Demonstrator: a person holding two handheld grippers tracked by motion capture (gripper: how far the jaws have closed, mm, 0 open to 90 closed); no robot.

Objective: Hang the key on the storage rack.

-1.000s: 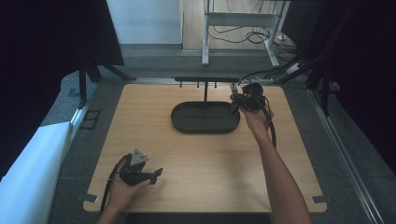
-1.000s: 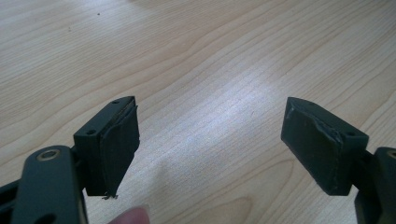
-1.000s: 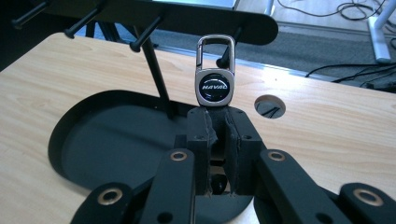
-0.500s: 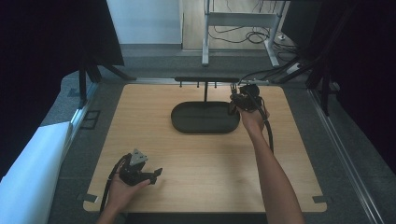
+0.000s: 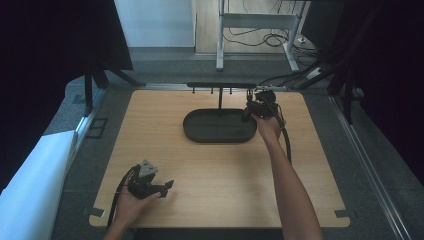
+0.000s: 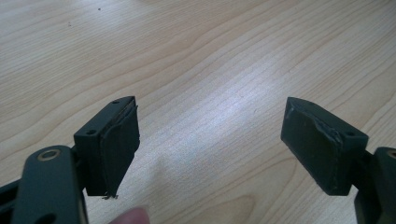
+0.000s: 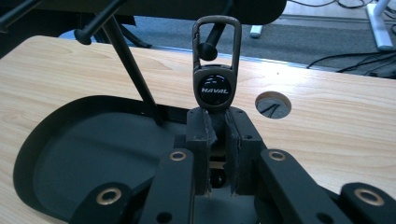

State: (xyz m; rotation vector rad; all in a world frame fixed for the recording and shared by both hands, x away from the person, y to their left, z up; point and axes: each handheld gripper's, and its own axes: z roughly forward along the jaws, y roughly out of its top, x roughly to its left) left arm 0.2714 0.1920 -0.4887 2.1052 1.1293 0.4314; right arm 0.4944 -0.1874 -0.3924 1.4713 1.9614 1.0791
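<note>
My right gripper is shut on the short strap of a bronze carabiner keychain marked NAVAL, which stands upright above the jaws. Its loop sits right in front of the knobbed tip of a peg; whether they touch I cannot tell. In the high view the right gripper is at the right end of the black peg rack, over the right end of the black oval tray. My left gripper rests near the table's front left, open, its pads wide apart over bare wood.
A thin post rises from the tray to the rack. A round cable hole lies in the tabletop beyond the right gripper. A white panel leans at the table's left side. Cables lie on the floor beyond the far edge.
The right hand has moved slightly left and down, bringing the keychain closer to the rack's right end. The left hand has stayed put.
</note>
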